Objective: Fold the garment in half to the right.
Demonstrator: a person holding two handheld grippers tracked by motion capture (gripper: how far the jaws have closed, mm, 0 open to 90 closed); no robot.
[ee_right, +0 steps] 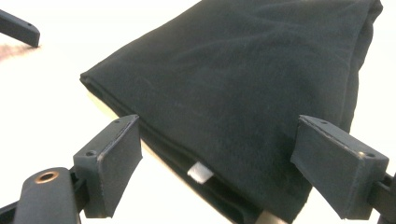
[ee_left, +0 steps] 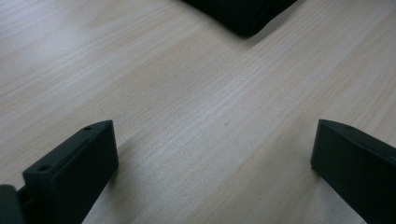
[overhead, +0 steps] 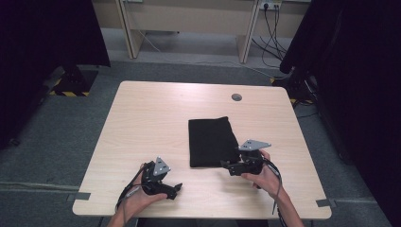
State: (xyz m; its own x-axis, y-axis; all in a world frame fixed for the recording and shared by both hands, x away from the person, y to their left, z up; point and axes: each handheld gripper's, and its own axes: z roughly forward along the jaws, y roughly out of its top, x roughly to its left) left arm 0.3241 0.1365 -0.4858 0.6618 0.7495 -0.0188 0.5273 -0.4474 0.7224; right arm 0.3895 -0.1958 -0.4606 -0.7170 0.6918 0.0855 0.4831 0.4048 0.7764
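A folded black cloth (overhead: 211, 141) lies flat on the light wooden table (overhead: 151, 118), right of centre. My right gripper (overhead: 229, 166) sits at the cloth's near right corner, open. In the right gripper view its jaws stand wide apart on either side of the cloth (ee_right: 243, 93), whose folded edge carries a small white tag (ee_right: 200, 172). My left gripper (overhead: 174, 189) rests near the table's front edge, left of the cloth, open over bare wood. In the left gripper view a corner of the cloth (ee_left: 240, 14) lies ahead, beyond the gripper (ee_left: 215, 154).
A round grey cable grommet (overhead: 236, 97) is set in the table near its far edge. Dark curtains (overhead: 42, 38) hang at both sides. A desk frame and cables (overhead: 272, 28) stand behind the table. Grey carpet surrounds it.
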